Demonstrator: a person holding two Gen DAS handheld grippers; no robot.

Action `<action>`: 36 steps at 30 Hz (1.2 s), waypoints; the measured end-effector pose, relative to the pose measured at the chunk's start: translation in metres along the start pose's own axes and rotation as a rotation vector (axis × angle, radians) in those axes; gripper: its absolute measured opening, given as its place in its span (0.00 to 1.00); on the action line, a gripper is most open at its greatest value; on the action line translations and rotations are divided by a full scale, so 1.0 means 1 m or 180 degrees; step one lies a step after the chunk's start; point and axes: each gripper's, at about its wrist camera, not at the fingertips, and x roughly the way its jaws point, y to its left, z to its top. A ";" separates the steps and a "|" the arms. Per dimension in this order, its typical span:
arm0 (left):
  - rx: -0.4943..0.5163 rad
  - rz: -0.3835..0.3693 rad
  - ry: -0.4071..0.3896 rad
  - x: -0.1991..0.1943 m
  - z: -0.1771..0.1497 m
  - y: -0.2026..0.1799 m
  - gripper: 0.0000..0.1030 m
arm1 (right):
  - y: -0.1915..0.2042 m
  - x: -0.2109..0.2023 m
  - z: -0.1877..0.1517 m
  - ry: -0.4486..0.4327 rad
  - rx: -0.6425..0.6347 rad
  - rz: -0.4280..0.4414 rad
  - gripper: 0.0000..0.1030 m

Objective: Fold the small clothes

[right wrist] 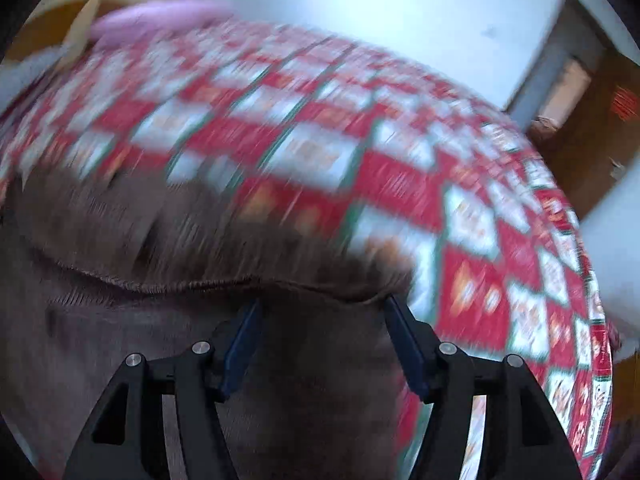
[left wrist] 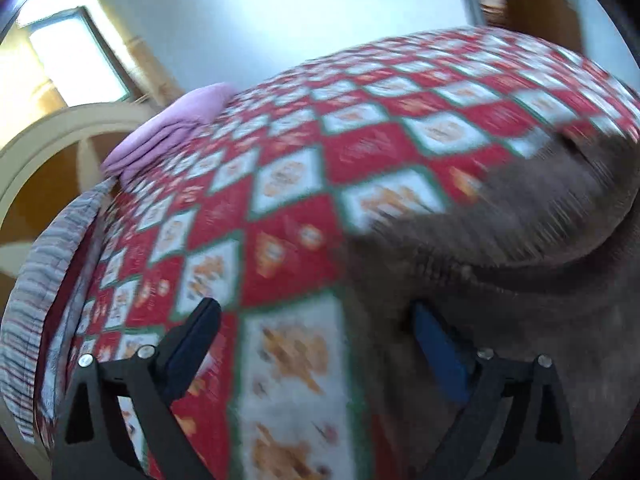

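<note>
Left wrist view: left gripper (left wrist: 316,312) tilts down, jaws wide and empty, beside the brown garment (left wrist: 500,240) on the quilt (left wrist: 288,168) (blurred). Right gripper (right wrist: 320,308) gapes empty above that garment.

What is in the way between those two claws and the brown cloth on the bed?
Nothing visible. The brown cloth lies on the checked bedspread directly under the right gripper, whose jaws stand open over its edge. The left gripper, jaws open, hangs beside it. The pink pile lies far off.
</note>
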 end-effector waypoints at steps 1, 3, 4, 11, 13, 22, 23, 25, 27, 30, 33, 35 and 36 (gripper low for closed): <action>-0.0116 0.0032 0.0038 0.004 0.004 0.009 0.95 | -0.012 -0.002 0.013 -0.0124 0.0225 -0.0062 0.62; -0.0351 0.0013 0.0126 0.010 0.008 0.030 0.95 | -0.027 -0.006 0.025 -0.0245 0.0546 0.0014 0.62; -0.0407 -0.0002 0.0158 0.011 0.006 0.037 0.95 | -0.033 -0.008 0.026 -0.0257 0.0682 0.0154 0.62; -0.0467 -0.0309 0.0072 -0.013 -0.035 0.041 0.95 | -0.051 -0.016 -0.024 -0.0189 0.0813 0.0440 0.62; -0.0449 -0.0479 -0.0028 -0.025 -0.037 0.033 0.95 | -0.063 -0.013 -0.036 -0.0129 0.0893 0.0531 0.62; -0.0428 -0.0897 -0.0001 -0.015 -0.018 -0.002 0.62 | -0.080 -0.008 -0.045 -0.0104 0.0868 0.0551 0.55; -0.0428 -0.0924 0.0021 -0.012 -0.017 -0.006 0.61 | -0.079 -0.006 -0.046 -0.0089 0.0863 0.0580 0.54; -0.0381 -0.0913 0.0030 -0.008 -0.015 -0.013 0.56 | -0.078 -0.003 -0.046 -0.0071 0.0830 0.0611 0.52; -0.0332 -0.0910 0.0026 -0.006 -0.015 -0.019 0.49 | -0.076 0.000 -0.046 -0.0075 0.0806 0.0633 0.50; -0.0277 -0.0946 0.0009 -0.007 -0.016 -0.023 0.36 | -0.074 0.004 -0.046 -0.0093 0.0784 0.0689 0.45; -0.0198 -0.0961 -0.0026 -0.008 -0.017 -0.028 0.27 | -0.068 0.010 -0.043 -0.0090 0.0713 0.0696 0.45; -0.0205 -0.0986 -0.0029 -0.008 -0.017 -0.028 0.23 | -0.065 0.018 -0.039 -0.0075 0.0687 0.0645 0.45; -0.0225 -0.1037 -0.0027 -0.008 -0.017 -0.028 0.15 | -0.065 0.021 -0.038 -0.0055 0.0687 0.0652 0.45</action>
